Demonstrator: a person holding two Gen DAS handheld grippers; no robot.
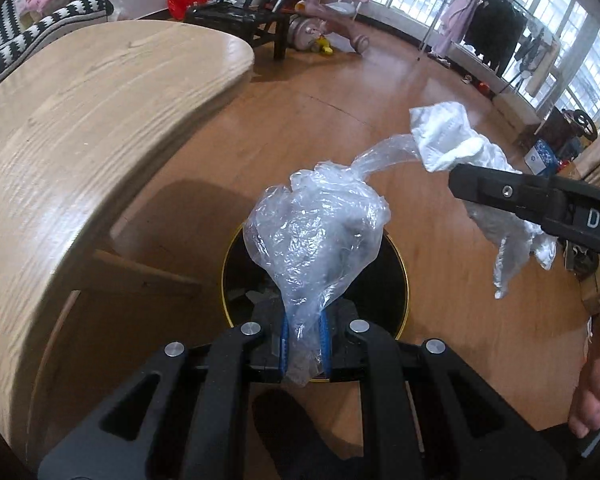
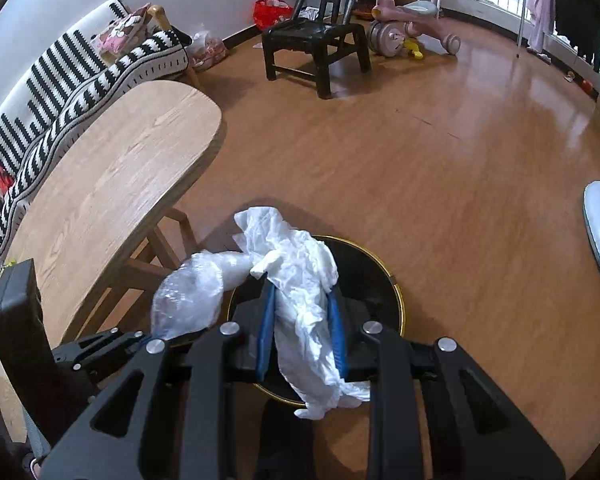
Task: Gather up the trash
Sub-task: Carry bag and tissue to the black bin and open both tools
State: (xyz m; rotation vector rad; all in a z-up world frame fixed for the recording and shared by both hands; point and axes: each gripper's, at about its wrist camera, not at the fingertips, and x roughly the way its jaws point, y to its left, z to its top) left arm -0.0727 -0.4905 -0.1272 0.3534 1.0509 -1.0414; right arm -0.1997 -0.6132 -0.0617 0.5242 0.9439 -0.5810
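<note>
Your left gripper (image 1: 304, 340) pinches a crinkly clear plastic bag (image 1: 316, 224); your right gripper (image 2: 300, 332) clamps crumpled white tissue (image 2: 300, 280), round black bin (image 2: 380, 280) beneath, wooden desk (image 2: 112, 172) leftward.

1. The glossy orange-brown wooden floor (image 2: 440, 168) carries everything in view.
2. A round black bin with a gold rim (image 2: 380, 276) stands on it, just beside the light oak oval worktop (image 2: 112, 168).
3. A black wooden chair (image 2: 316, 44) and a pink ride-on toy (image 2: 412, 24) stand well apart.

Black left gripper (image 1: 305, 344), blue pads (image 1: 285, 344), silver screws
</note>
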